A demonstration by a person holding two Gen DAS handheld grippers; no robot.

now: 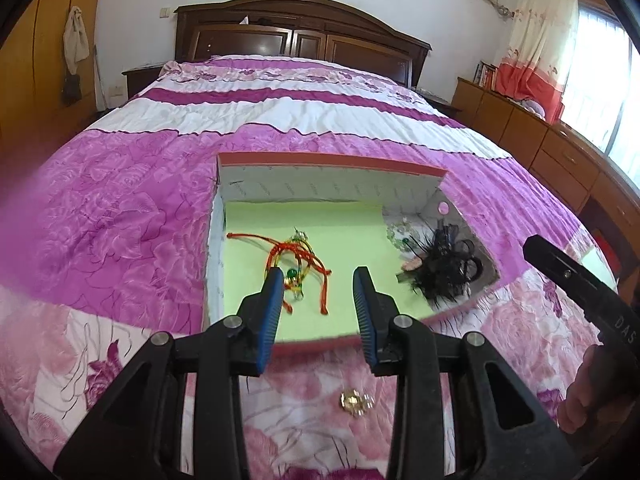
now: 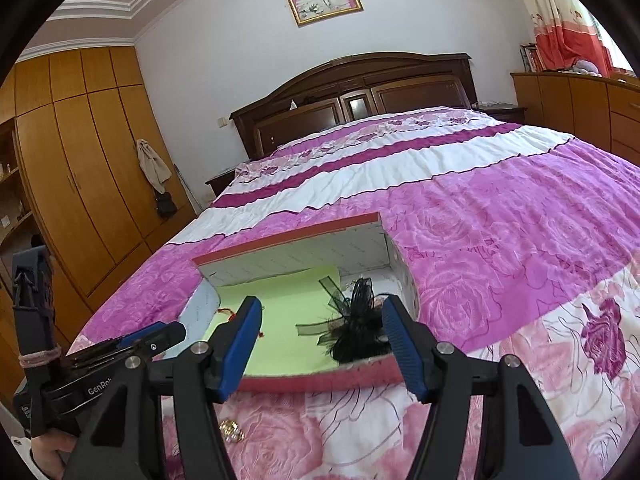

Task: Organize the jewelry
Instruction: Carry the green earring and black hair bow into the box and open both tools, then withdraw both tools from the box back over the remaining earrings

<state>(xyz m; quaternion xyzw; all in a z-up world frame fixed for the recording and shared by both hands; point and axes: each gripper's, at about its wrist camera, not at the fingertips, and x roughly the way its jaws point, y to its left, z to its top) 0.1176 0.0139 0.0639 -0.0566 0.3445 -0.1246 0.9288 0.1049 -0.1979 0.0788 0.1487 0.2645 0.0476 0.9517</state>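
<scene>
Only left view shows red cords (image 1: 298, 258) (tangled) fully.

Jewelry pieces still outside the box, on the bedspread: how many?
1. A small gold piece lies on the bedspread just in front of the box, near its front rim. More could be hidden behind the tools or outside both views.

Bright daylight from the window (image 1: 616, 92), glare there, fisheye bending, dark blurred corners
</scene>
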